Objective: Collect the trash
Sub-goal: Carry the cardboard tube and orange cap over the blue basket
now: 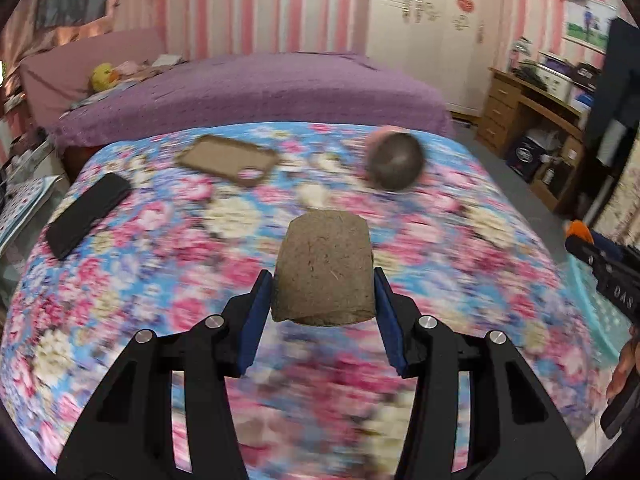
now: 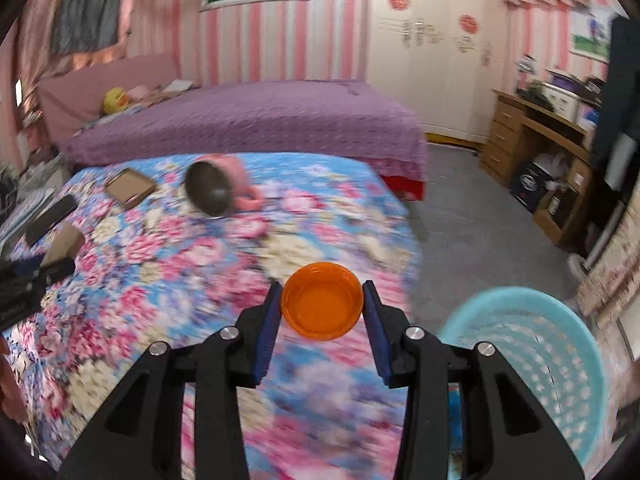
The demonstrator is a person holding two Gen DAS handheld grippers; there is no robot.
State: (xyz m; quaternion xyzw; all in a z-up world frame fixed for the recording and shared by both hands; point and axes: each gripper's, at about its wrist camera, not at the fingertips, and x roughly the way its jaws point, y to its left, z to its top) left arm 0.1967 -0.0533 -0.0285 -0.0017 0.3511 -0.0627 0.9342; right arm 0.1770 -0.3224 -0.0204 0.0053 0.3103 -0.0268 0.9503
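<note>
Already both claws are loaded. Nearest in the left wrist view, the left gripper is clamped on a brown cardboard tube, held up above the floral bedspread. In the right wrist view, the right gripper pinches an orange cap between its blue pads, hollow side facing the camera. Down at about four o'clock from that cap stands the turquoise basket, its mouth open; I cannot tell if anything lies inside.

So I judge two pickups made and neither piece dropped in yet; both still need carrying over the basket rim and letting go.

Farther out on the spread, more remains: a black flat object at ten o'clock, a shallow cardboard tray at eleven, and a pink cup on its side at one. Which of these count as trash is unclear.
</note>
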